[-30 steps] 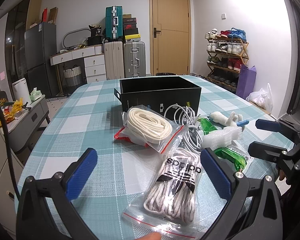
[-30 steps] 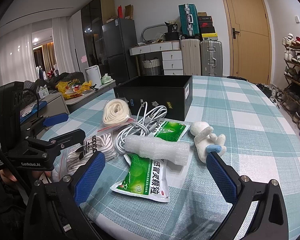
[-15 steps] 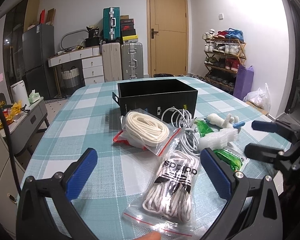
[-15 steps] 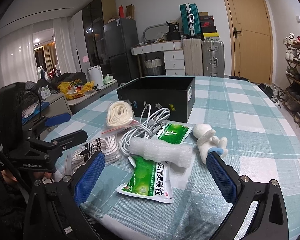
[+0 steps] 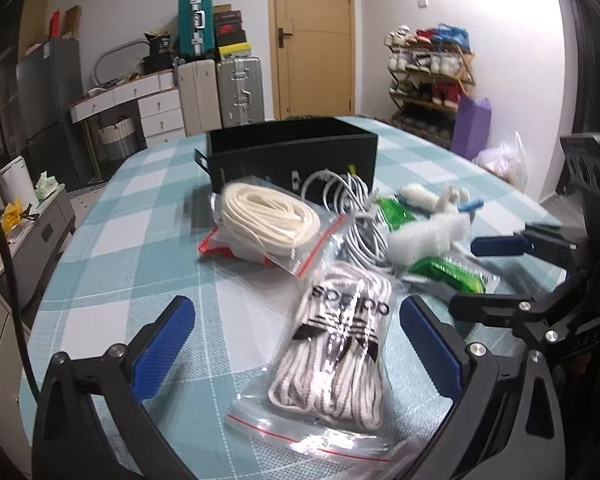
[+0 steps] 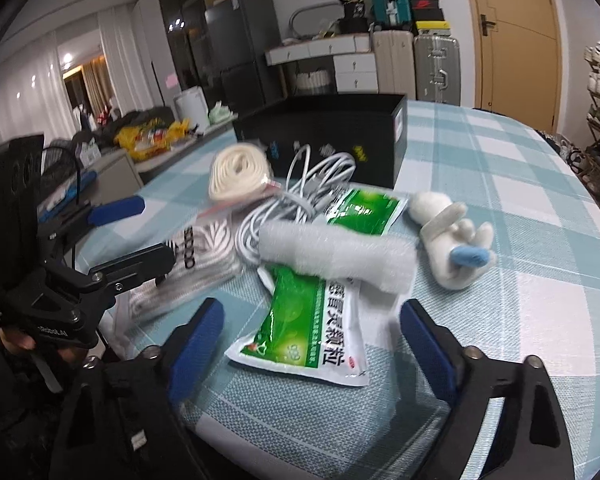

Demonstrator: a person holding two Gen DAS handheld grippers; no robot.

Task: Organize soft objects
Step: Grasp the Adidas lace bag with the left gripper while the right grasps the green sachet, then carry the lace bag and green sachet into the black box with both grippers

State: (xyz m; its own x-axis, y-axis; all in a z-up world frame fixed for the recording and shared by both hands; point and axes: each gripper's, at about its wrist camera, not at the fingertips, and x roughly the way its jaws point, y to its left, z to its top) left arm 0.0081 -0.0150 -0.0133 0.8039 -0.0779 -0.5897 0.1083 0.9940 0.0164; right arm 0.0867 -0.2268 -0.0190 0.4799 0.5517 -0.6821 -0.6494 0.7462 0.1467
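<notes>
Soft things lie heaped on the checked desk [image 5: 112, 240] in front of an open black box [image 5: 292, 152], which looks like the place they belong. Going from big to small: a bag of striped laces [image 5: 336, 344] lies nearest the left gripper [image 5: 296, 344], a bag of cream cord [image 5: 268, 224] sits beyond it, a green packet [image 6: 316, 320] lies nearest the right gripper [image 6: 312, 336], and a foam roll [image 6: 336, 256] rests across that packet and a tangle of white cable [image 6: 300, 196]; a small white plush toy [image 6: 448, 232] lies just beside them. The risks, as I judge them: the slick plastic bags could slide out of a pinch, lifting the packet could tip the foam roll off, and the cable loops could snag and drag neighbours along. The two grippers also sit close together, so they could bump if both reach into the pile. Both pairs of fingers stand wide apart, holding nothing and touching nothing; the left pair frames the lace bag, the right pair frames the near end of the packet.
</notes>
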